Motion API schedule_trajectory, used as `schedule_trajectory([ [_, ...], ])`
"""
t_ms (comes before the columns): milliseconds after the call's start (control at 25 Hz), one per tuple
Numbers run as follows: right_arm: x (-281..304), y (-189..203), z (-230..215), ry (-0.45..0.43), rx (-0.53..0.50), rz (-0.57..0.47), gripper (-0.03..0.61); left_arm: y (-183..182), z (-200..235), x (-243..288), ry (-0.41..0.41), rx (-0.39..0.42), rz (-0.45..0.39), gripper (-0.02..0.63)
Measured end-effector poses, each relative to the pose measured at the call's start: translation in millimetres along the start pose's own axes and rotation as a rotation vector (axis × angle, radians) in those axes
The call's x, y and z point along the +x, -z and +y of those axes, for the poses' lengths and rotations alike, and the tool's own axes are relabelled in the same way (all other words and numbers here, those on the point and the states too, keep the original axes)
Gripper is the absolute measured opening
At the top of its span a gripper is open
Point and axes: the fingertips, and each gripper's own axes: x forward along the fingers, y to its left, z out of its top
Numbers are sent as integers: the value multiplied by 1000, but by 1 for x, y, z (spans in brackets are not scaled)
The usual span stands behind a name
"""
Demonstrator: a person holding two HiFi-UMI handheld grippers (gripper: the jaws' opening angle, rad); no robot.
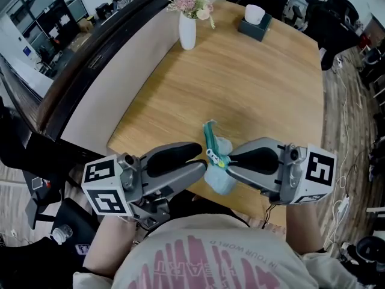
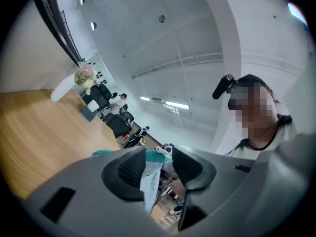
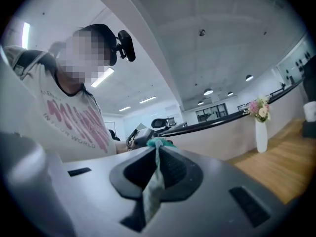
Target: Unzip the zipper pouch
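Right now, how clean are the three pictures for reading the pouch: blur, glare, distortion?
Head view: evenly lit, pouch sharp. Left gripper view: strong fisheye, dark corners, its cloth near the lens soft. Right gripper view: same fisheye, its cloth blurred close up.

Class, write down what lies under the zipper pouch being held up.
Bare wooden table near its front edge lies below the pouch, gripped by the right tongs. The patch straight beneath is covered by them.

I count two grippers in my hands, left gripper (image 1: 201, 162) and right gripper (image 1: 230, 163), one zipper pouch (image 1: 219, 174), one table (image 1: 258, 101), one white vase (image 1: 187, 31), one tissue box (image 1: 255, 25).
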Motion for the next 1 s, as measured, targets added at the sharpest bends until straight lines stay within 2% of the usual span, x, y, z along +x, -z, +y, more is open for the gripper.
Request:
schedule_trajectory([
  [240, 2, -3, 13, -20, -36, 17, 12, 10, -14, 9, -10, 106, 65, 179],
  [440, 2, 9, 13, 0, -52, 84, 12, 16, -12, 10, -99, 236, 120, 161],
  [640, 0, 18, 14, 16, -56, 125, 14, 23, -14, 12, -139, 326, 167, 129],
  [760, 0, 21, 14, 16, -53, 133, 14, 25, -14, 11, -148, 342, 176, 112],
  [1000, 1, 21, 17, -15, -45, 119, 14, 25, -16, 9, -107, 313, 163, 106],
])
